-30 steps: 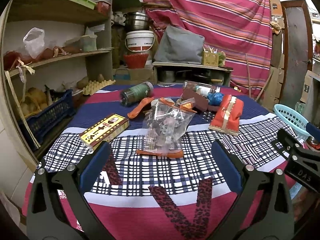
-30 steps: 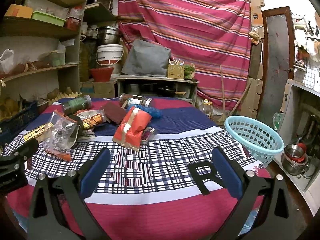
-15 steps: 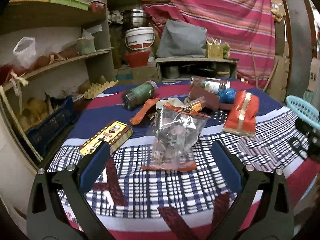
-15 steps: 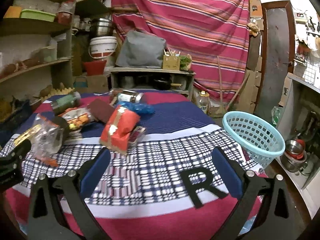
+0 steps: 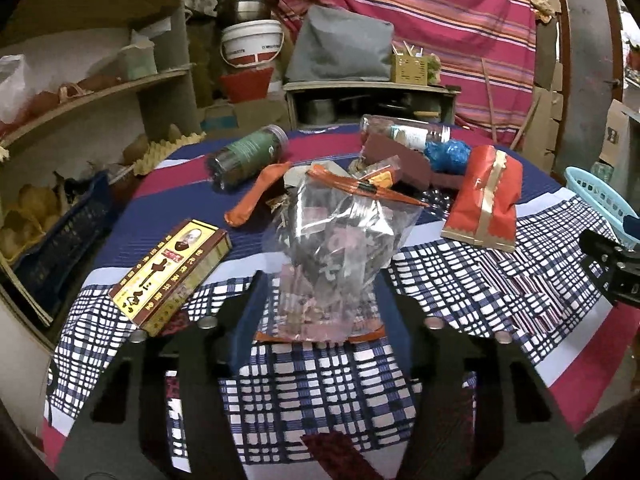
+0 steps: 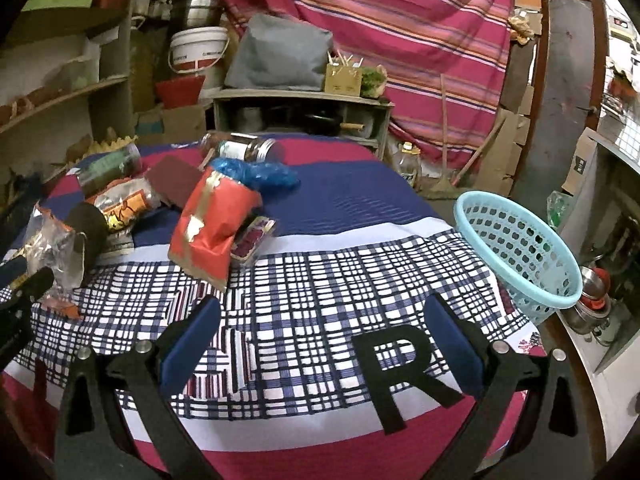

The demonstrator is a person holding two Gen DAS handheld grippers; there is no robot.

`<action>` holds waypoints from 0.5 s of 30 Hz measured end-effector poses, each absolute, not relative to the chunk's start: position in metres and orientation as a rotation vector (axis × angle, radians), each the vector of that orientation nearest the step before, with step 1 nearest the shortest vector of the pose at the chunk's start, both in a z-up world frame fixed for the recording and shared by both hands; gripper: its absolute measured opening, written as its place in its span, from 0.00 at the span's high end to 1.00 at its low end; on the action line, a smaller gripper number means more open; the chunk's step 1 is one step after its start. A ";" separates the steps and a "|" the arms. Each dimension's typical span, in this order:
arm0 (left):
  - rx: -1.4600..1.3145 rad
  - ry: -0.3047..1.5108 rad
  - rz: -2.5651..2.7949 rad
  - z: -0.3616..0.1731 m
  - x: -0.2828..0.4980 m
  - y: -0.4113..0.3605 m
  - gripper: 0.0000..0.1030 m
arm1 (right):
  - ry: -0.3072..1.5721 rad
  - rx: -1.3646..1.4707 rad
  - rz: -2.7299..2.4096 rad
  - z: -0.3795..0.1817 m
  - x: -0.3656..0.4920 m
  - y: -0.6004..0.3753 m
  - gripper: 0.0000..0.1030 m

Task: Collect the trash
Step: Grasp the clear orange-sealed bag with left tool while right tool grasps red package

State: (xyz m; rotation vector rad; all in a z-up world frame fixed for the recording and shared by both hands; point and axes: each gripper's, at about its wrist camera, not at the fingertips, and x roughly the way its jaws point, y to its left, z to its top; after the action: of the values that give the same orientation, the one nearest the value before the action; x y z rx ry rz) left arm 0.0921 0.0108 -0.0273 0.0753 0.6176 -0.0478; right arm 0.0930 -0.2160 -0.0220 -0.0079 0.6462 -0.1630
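A clear plastic bag (image 5: pixel 332 256) with orange edges lies on the patterned tablecloth. My left gripper (image 5: pixel 320 312) is open, its blue pads on either side of the bag's near end, not pressing it. The bag also shows at the left of the right wrist view (image 6: pixel 60 252). My right gripper (image 6: pixel 320 340) is open and empty above the checked cloth. A light blue basket (image 6: pixel 520 256) stands at the table's right edge, empty as far as I see. A red packet (image 5: pixel 484 200) lies mid-table, also in the right wrist view (image 6: pixel 212 224).
A yellow and brown box (image 5: pixel 172 272) lies left of the bag. A green-labelled jar (image 5: pixel 248 156), a clear jar (image 5: pixel 404 134), an orange balloon (image 5: pixel 256 200), a blue plastic wad (image 5: pixel 448 154) and a brown box (image 5: pixel 400 160) lie farther back. Shelves (image 5: pixel 92 92) stand at the left.
My left gripper has moved forward to the clear bag and its jaws have narrowed around the bag's near end. My right gripper has moved slightly forward.
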 end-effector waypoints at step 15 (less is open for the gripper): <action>0.036 0.563 -0.062 0.008 0.081 0.033 0.84 | 0.677 0.012 -0.072 -0.014 0.136 -0.202 0.04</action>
State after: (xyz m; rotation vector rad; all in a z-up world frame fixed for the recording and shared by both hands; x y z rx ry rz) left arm 0.0813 0.0335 0.0076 0.0357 0.5629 -0.0619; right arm 0.1360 -0.2018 -0.0143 0.0118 0.6775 -0.0717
